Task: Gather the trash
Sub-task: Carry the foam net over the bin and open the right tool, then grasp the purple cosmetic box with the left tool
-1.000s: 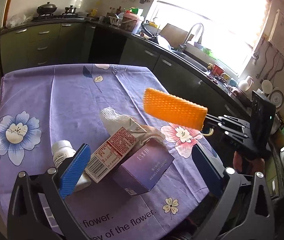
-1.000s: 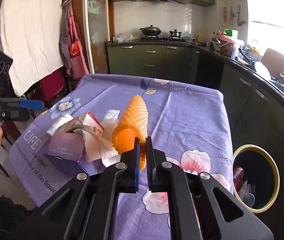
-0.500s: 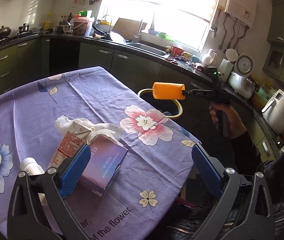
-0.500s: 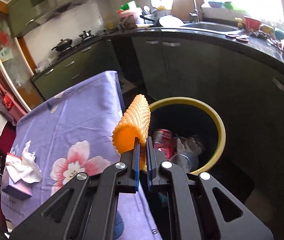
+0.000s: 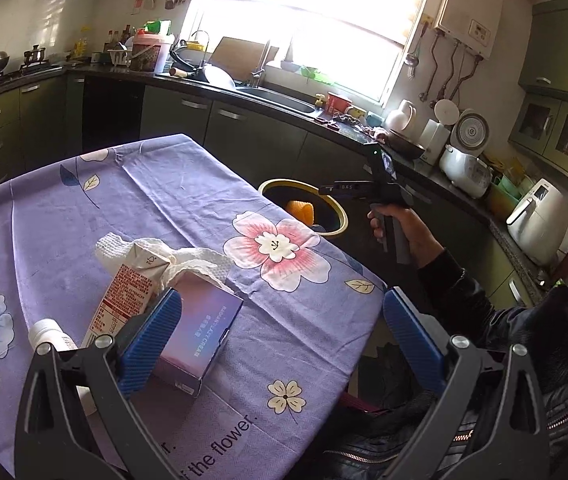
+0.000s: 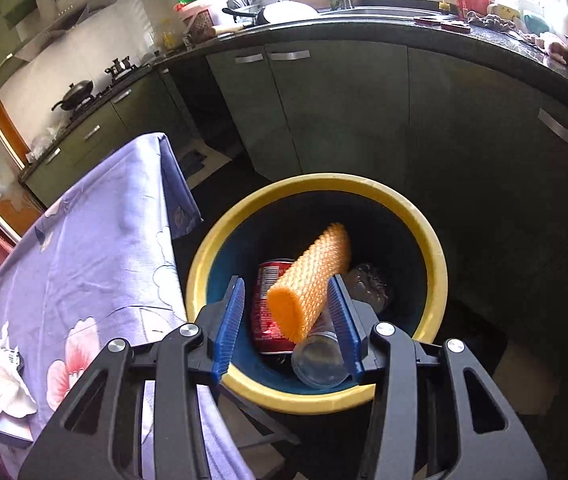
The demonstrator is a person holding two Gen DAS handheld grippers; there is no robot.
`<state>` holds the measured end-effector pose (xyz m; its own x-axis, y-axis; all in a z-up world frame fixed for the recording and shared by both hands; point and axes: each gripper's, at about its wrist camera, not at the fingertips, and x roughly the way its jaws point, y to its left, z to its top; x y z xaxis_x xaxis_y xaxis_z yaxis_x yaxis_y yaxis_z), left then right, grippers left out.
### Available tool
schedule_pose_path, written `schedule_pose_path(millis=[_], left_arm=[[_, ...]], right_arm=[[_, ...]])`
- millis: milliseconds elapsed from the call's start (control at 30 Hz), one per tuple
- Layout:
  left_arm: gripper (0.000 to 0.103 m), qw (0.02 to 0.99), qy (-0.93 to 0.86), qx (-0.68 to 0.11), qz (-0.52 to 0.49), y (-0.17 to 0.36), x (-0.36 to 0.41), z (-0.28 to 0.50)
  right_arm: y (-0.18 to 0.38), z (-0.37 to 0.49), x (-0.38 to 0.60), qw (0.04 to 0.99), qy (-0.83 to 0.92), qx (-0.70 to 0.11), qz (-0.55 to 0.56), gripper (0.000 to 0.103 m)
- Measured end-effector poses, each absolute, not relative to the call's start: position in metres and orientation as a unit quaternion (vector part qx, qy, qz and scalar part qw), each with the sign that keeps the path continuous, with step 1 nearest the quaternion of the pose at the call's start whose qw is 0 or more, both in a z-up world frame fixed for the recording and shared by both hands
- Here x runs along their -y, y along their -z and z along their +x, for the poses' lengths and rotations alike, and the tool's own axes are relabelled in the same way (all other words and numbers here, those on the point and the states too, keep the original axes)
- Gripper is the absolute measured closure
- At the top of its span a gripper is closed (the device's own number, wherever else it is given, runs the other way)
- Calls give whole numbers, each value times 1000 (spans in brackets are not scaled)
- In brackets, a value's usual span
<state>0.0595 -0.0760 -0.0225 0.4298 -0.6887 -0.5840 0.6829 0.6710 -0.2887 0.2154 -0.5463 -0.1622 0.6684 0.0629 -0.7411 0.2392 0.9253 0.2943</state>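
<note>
My right gripper point(image 6: 290, 322) is open above the yellow-rimmed trash bin point(image 6: 424, 224). The orange foam net sleeve point(image 6: 308, 280) is loose between its fingers, dropping into the bin; it also shows in the left wrist view point(image 5: 301, 210). A red can point(image 6: 269, 304) and a clear cup point(image 6: 320, 358) lie in the bin. My left gripper point(image 5: 279, 328) is open and empty over the table, by a purple box point(image 5: 199, 332), a milk carton point(image 5: 123, 296), crumpled tissue point(image 5: 199, 258) and a white bottle point(image 5: 49, 332).
The table with the purple flowered cloth point(image 5: 143, 200) stands beside the bin point(image 5: 336, 216). Dark green cabinets point(image 6: 344, 100) and a countertop with sink run behind. The right hand-held gripper body point(image 5: 384, 184) shows past the table corner.
My right gripper swung from over the table to above the bin and opened, releasing the orange sleeve, which is falling in. My left gripper stayed open by the box.
</note>
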Motion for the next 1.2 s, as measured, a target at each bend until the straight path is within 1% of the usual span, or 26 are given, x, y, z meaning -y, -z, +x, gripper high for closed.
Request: schedule_pose_path(millis=[267, 467, 800, 1200], left_arm=[[7, 838, 410, -359, 24, 36, 74, 64], [7, 833, 405, -375, 39, 50, 71, 82], [7, 810, 422, -405, 49, 72, 73, 109], [7, 809, 418, -399, 108, 86, 85, 97]], right_arm=[[137, 161, 505, 911, 3, -375, 174, 57], [132, 144, 483, 908, -28, -375, 184, 56], [141, 156, 464, 898, -52, -393, 191, 54], [144, 161, 452, 895, -67, -399, 190, 53]])
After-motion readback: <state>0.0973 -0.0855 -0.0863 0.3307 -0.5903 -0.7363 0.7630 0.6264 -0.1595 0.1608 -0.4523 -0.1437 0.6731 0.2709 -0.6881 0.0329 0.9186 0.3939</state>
